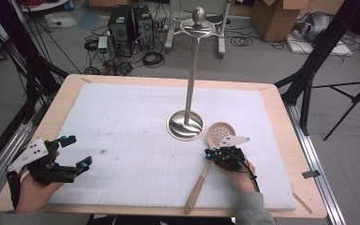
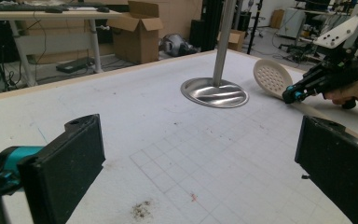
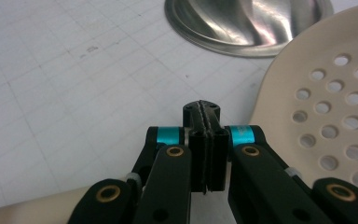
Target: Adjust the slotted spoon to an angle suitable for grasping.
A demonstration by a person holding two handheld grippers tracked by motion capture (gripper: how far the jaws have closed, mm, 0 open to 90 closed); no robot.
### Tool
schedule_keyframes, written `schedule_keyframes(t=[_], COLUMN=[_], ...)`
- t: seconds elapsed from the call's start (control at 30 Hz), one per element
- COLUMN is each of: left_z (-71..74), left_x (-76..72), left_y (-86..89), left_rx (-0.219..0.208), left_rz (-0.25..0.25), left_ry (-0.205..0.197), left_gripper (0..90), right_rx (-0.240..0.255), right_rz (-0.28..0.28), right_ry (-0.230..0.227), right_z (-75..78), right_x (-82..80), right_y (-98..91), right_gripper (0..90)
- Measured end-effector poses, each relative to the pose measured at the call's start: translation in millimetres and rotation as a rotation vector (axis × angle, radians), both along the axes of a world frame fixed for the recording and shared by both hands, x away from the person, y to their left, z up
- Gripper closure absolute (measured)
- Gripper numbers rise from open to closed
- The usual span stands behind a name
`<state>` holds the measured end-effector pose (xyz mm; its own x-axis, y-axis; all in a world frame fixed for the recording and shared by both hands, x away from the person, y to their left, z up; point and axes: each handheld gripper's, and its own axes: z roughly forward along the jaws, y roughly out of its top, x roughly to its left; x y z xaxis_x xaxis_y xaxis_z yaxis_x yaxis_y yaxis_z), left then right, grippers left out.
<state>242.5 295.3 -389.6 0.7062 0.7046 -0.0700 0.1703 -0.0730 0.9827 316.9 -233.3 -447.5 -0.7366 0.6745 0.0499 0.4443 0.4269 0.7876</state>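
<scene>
1. Looking from above, the slotted spoon (image 1: 209, 154) lies right of centre, bowl near the utensil stand (image 1: 187, 123); the right gripper (image 1: 210, 153) sits over its handle.
2. From the left gripper (image 2: 200, 163), jaws spread wide over the bare mat (image 2: 135, 107).
3. From the right gripper (image 3: 206, 140), jaws are pressed together, empty, beside the spoon's perforated bowl.

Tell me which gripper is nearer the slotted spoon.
Right. The right gripper is shut and sits right over the slotted spoon, at its neck. The left gripper is open, far across the mat near the table's left edge.
</scene>
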Motion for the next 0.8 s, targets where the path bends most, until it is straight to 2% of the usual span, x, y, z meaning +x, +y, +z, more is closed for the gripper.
schedule_keyframes(t=[0.37, 0.43, 0.67, 0.77, 0.8], left_z=[-0.7, -0.8, -1.5, -1.7, -1.4], left_x=[3.3, 4.0, 6.1, 6.8, 6.7], left_y=[-4.5, -5.1, -8.9, -10.1, -10.4], left_rx=[0.0, 0.003, 0.005, 0.009, 0.008], left_rz=[-0.013, -0.015, -0.023, -0.023, -0.021], left_ry=[0.004, 0.005, 0.007, 0.005, 0.003], left_gripper=[1.7, 1.8, 1.7, 1.7, 1.7], right_rx=[0.002, 0.014, 0.007, 0.039, 0.057], right_rz=[-0.051, -0.068, -0.085, -0.102, -0.097], right_ry=[0.004, 0.007, 0.008, 0.021, 0.013], right_z=[-0.2, -0.4, 0.5, 4.8, 7.3], right_x=[-8.8, -11.6, -15.0, -17.6, -20.8], right_y=[-30.5, -40.1, -45.3, -49.1, -51.3], right_gripper=[90.0, 90.0, 90.0, 90.0, 90.0])
